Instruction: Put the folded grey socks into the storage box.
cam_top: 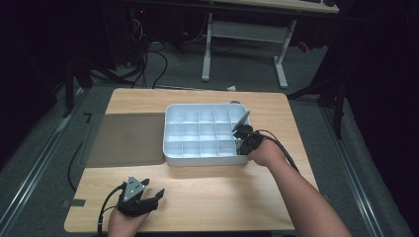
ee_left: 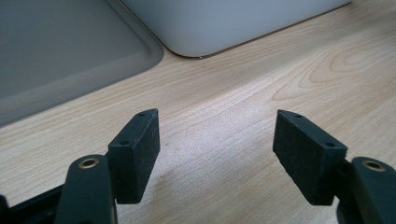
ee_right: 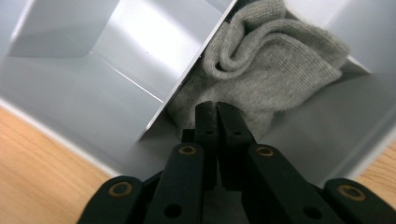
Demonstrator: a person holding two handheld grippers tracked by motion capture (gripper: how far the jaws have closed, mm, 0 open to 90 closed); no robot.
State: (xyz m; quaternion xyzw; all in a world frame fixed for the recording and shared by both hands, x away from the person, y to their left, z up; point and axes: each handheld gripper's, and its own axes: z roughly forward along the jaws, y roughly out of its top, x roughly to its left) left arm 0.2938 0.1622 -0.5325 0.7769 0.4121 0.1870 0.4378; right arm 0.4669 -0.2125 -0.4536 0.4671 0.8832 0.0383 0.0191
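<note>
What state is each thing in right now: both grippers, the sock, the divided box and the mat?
Right gripper: jaws shut, tips against the grey sock, inside the box.
Grey sock: bunched up in one compartment.
White divided box: open, upright on the table.
Left gripper: open, empty.
Grey mat: flat, bare, beside the box.

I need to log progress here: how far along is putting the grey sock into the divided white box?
Done: the grey sock lies bunched inside a compartment of the white box. In hand: the right gripper is at that compartment, jaws closed against the sock's edge. Left: letting go and pulling clear. The left gripper rests open over the table.
</note>
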